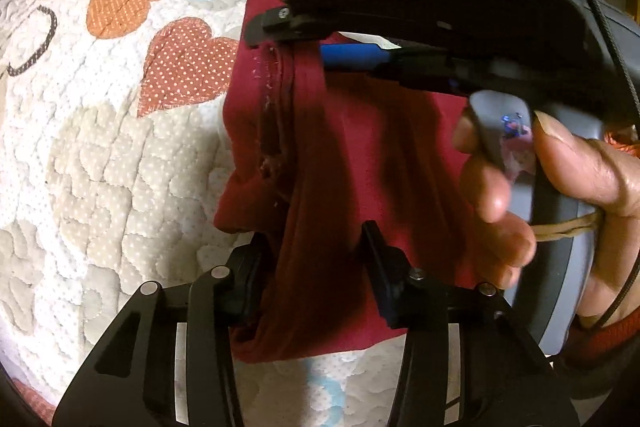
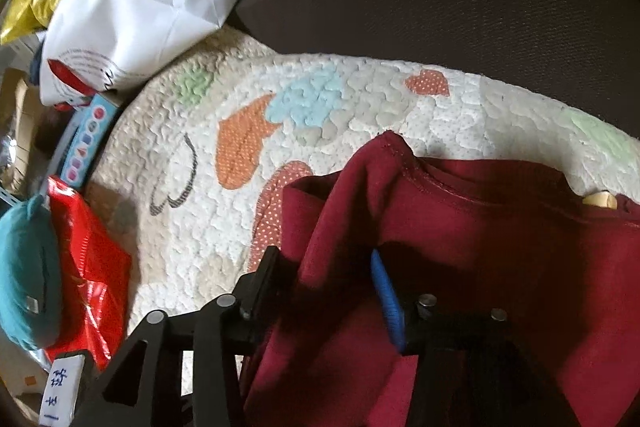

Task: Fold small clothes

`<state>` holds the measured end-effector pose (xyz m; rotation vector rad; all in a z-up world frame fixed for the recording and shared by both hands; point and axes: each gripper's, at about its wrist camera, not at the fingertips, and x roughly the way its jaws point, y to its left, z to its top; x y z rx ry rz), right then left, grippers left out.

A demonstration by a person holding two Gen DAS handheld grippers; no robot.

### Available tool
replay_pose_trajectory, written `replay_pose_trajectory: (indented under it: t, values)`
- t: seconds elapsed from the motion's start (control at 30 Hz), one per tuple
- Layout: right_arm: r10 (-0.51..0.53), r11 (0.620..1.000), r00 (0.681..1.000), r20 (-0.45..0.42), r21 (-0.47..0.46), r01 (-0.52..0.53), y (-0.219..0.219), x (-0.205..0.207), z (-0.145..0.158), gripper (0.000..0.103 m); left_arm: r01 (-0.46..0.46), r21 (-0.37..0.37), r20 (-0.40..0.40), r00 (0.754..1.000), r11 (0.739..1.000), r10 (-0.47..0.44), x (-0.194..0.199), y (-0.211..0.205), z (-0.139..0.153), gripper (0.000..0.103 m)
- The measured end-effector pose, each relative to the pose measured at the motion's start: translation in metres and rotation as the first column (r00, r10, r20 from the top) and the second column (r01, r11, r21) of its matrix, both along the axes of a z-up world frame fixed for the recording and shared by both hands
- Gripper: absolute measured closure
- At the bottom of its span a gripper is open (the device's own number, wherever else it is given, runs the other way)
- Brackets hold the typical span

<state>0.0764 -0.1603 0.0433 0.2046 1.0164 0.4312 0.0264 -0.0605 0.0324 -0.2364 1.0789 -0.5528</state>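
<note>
The left gripper (image 1: pixel 316 239) clenches a bunched fold of the dark red garment (image 1: pixel 360 147) between its jaws; the right gripper (image 2: pixel 328 275) grasps the same garment's edge above the quilted mat (image 2: pixel 360 99).

To my left the quilted mat (image 2: pixel 208 223) lies bare, giving room to pass, but its far-left edge is crowded by a white paper bag (image 2: pixel 132 11), a red plastic bag (image 2: pixel 92 267) and a teal plush (image 2: pixel 24 271). On the right, the maroon garment (image 1: pixel 360 163) and my right gripper (image 1: pixel 280 39) block my left gripper's (image 1: pixel 316 239) path.
</note>
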Motion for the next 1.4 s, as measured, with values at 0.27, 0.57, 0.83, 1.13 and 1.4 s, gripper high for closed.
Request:
replay_pose_trajectory:
  t: [0.27,0.57,0.83,1.13,1.4]
  values:
    - [0.037,0.99,0.997,-0.072,-0.135,-0.047,0.026,0.02,-0.014,0.051,0.003,-0.018,0.005,1.0,1.0,-0.003,-0.008,-0.001,0.01,0.062]
    - [-0.002,1.0,0.994,0.108,0.022,0.0,-0.028,-0.015,0.023,0.091,0.049,-0.149,0.015,0.999,0.988,-0.047,-0.022,-0.01,0.043,0.062]
    - [-0.157,0.984,0.953,0.26,0.121,0.129,-0.166,-0.089,0.094,0.092,0.283,-0.338,0.095,0.959,0.897,-0.267,-0.07,-0.073,0.097,0.062]
    - [-0.437,0.892,0.899,0.035,0.142,0.428,-0.293,-0.109,0.007,0.088,0.328,-0.155,0.126,0.942,0.932,-0.31,-0.074,-0.099,0.079,0.062]
    - [-0.489,0.814,0.872,0.026,0.373,0.446,-0.304,-0.138,0.002,0.053,0.333,-0.03,0.047,0.942,0.942,-0.332,-0.073,-0.115,0.04,0.062]
